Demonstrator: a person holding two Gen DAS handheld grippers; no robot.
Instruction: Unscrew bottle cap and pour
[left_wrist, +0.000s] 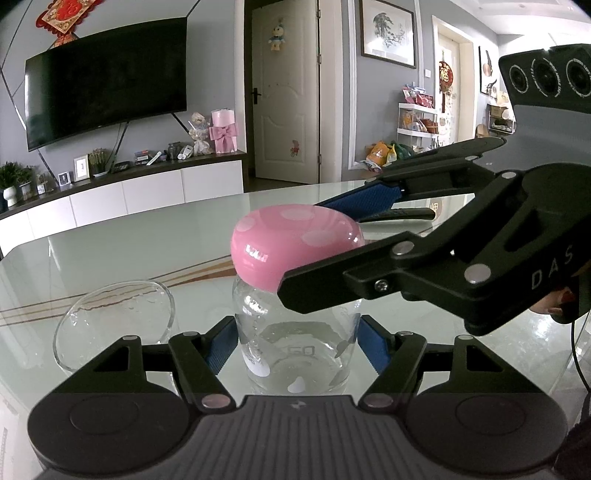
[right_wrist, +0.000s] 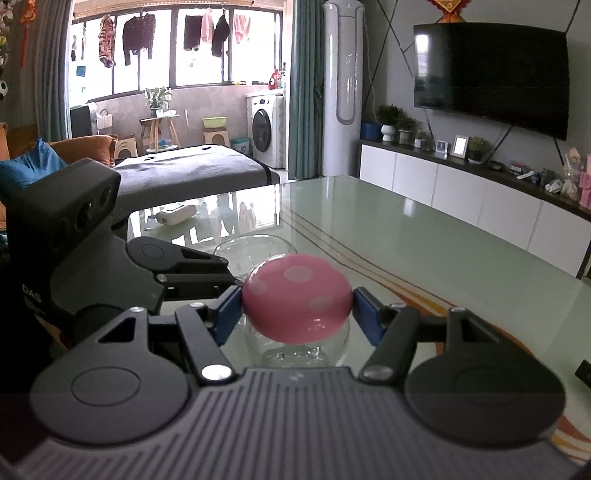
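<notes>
Right at the centre stands the small clear glass bottle (left_wrist: 295, 354), upright on the glossy pale-green glass table (left_wrist: 129, 251), its long axis running straight up from the tabletop, printed markings on its wall and a little clear liquid low inside. On top sits the rounded pink cap with pale polka dots (left_wrist: 295, 247), dome upward, looking slightly tipped in the left wrist view. The left gripper (left_wrist: 295, 345) has its blue-padded fingers (left_wrist: 221, 347) pressed against the bottle's body from both sides, pinching it just above the table. The right gripper (right_wrist: 297, 308) comes in from the bottle's right and squeezes the pink cap between its own blue pads (right_wrist: 231, 310), one on each flank of the dome. Just left of the bottle in the left wrist view sits a clear glass bowl (left_wrist: 114, 325), near but apart from it. Farther out, a dark wall-mounted television (left_wrist: 107, 77) hangs over a long white cabinet (left_wrist: 147, 192).
</notes>
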